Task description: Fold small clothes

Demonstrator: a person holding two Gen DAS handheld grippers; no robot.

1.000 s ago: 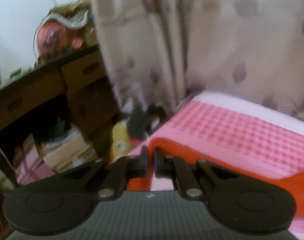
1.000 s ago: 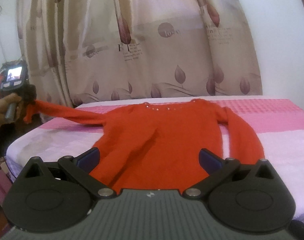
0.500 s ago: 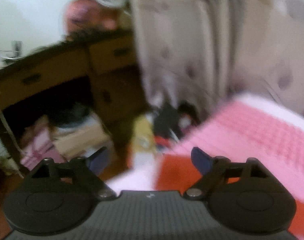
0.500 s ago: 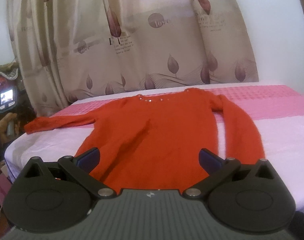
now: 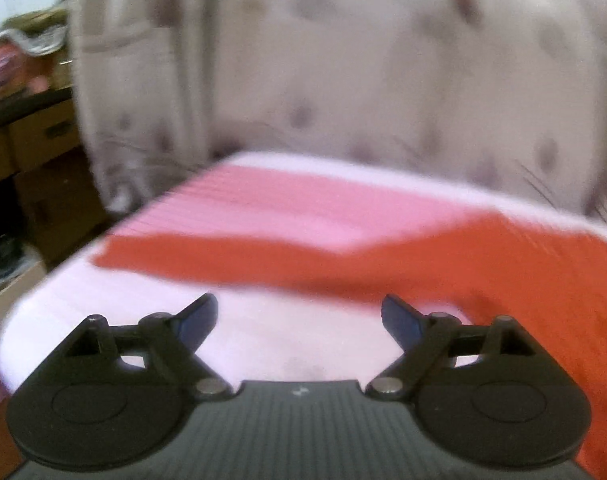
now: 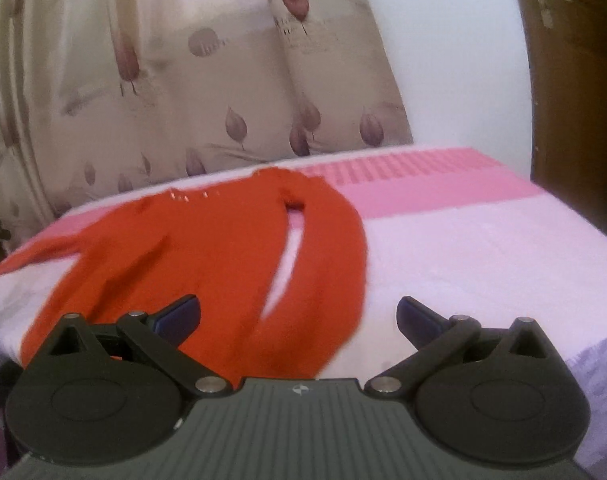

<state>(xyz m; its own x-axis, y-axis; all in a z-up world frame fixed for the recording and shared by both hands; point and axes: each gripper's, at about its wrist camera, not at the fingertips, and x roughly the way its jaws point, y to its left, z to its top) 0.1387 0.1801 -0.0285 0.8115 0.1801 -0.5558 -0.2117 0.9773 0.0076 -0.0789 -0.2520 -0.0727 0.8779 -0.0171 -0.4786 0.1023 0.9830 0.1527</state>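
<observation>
Now that your left hand-held gripper [image 5: 299, 316] has let go w/ jaws spread, the red sweater [image 6: 207, 264] lies flat mid-frame on the bed [image 6: 463, 248], sleeve [image 5: 207, 256] out left; right hand-held gripper [image 6: 297, 316] gapes too, empty, so folding can start.

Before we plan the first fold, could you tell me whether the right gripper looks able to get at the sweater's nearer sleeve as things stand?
Probably yes. The right gripper is open and empty, and the long sleeve of the red knitted sweater lies flat on the pink bedspread just ahead, with nothing visible in between.
</observation>
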